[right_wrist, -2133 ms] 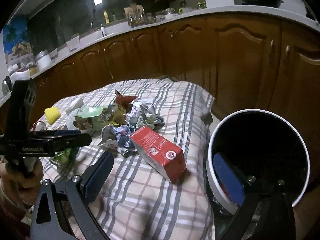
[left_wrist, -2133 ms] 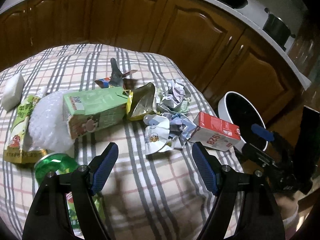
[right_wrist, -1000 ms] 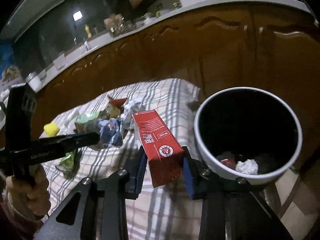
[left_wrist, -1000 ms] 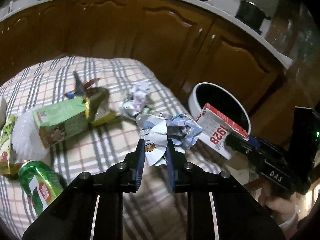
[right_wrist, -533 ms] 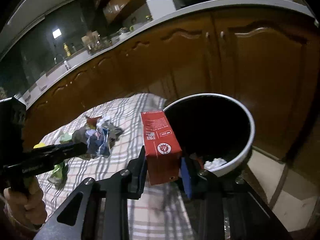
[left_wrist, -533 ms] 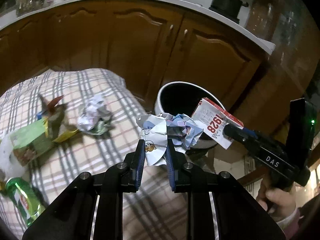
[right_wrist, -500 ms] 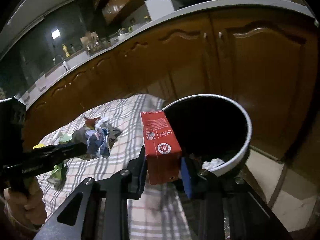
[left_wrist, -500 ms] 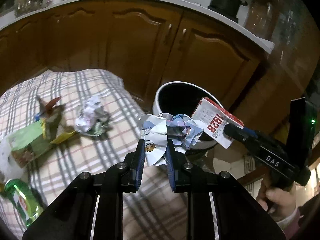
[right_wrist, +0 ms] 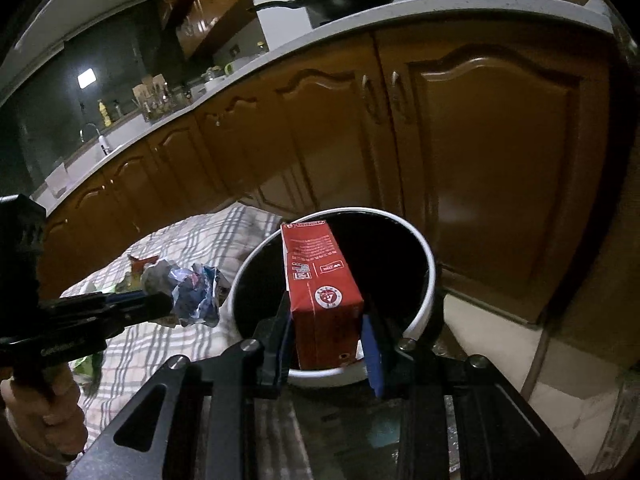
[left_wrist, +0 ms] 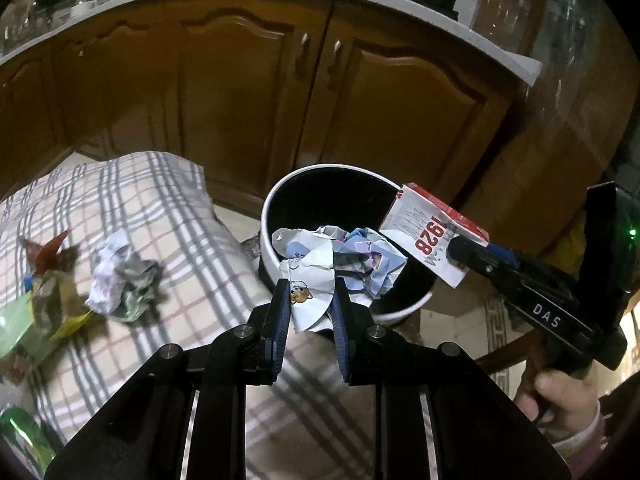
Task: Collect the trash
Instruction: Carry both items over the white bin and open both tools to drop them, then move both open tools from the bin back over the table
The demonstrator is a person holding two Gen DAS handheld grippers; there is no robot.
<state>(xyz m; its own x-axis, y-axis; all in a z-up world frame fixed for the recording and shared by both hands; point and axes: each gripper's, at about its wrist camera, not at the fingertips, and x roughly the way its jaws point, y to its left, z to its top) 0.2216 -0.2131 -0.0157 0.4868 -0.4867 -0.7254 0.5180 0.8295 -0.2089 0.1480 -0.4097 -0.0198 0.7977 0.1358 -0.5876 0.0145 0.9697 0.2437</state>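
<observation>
Two loads are up, one per gripper. Our left gripper (left_wrist: 307, 304) is clamped on the crumpled wrapper wad (left_wrist: 344, 260): the white flap sits between the blue pads, and the bulk sticks out past the tips, in front of the bin (left_wrist: 276, 204) mouth. Our right gripper (right_wrist: 326, 326) grips the red carton (right_wrist: 320, 280) at its lower end; the carton stands upright over the bin opening.

Versus two seconds ago: both sets of jaws were wide open and empty then, with wad and carton lying on the plaid cloth (left_wrist: 132, 216). Half a second ago the bin sat further off; now we're nearly over it.

Both grippers angle downward, converging on the bin. A hand (left_wrist: 560, 396) holds the right handle; another hand (right_wrist: 44, 416) holds the left.
</observation>
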